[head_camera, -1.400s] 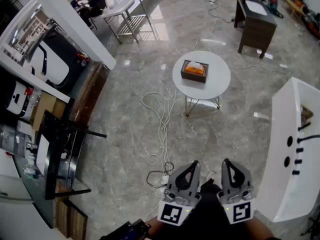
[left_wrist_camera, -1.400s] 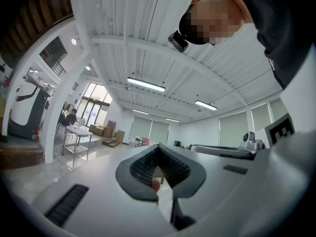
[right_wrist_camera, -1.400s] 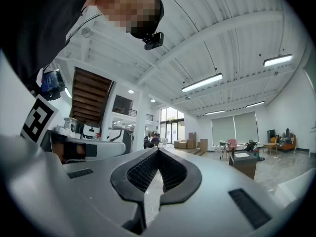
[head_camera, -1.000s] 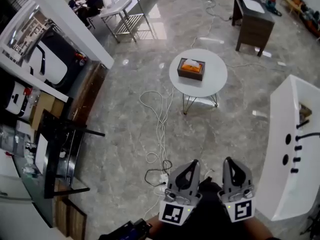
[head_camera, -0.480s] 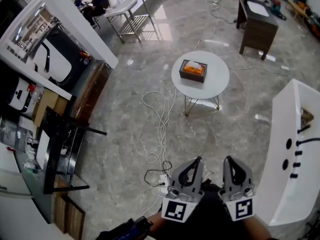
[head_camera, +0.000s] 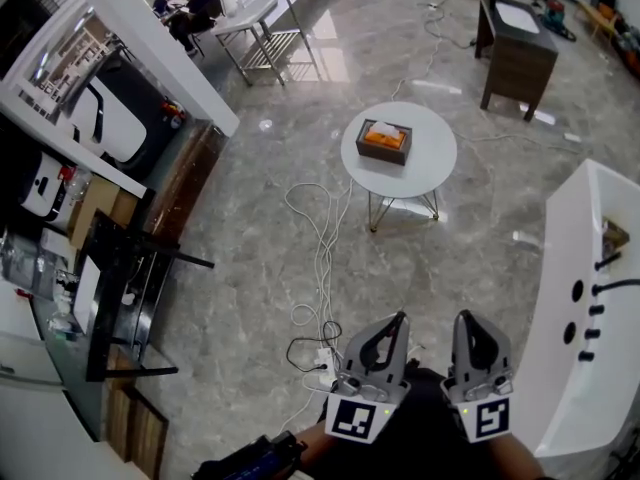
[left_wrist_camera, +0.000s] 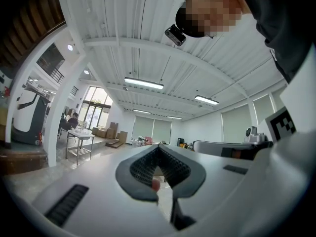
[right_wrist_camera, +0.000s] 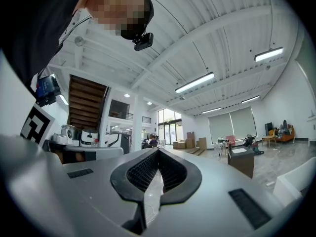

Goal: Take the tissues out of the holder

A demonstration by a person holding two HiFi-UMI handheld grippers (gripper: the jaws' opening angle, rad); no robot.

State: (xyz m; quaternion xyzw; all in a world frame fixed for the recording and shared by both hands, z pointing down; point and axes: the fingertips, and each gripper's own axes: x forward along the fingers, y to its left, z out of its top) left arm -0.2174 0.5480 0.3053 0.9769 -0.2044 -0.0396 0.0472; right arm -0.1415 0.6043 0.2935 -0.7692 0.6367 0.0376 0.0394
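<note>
The tissue holder [head_camera: 386, 143], a dark box with an orange top and a white tissue [head_camera: 384, 129] poking out, stands on a small round white table [head_camera: 426, 160] far ahead across the floor. Both grippers are low in the head view, close to my body and far from the table. My left gripper [head_camera: 397, 320] is shut with nothing in it; in its own view the left gripper [left_wrist_camera: 158, 148] shows its tips meeting. My right gripper [head_camera: 467, 319] is likewise shut and empty, and the right gripper [right_wrist_camera: 158, 151] points about level into the room.
White and black cables [head_camera: 322, 258] run over the marble floor to a power strip [head_camera: 322, 360] near my feet. A white counter [head_camera: 585, 298] stands at the right, a dark cabinet [head_camera: 515, 53] beyond the table, black frame furniture [head_camera: 120, 298] at the left, and a metal table [head_camera: 255, 23] far back.
The two grippers have shifted slightly right and down in the head view, both staying shut. The table and holder have barely moved in the picture.
</note>
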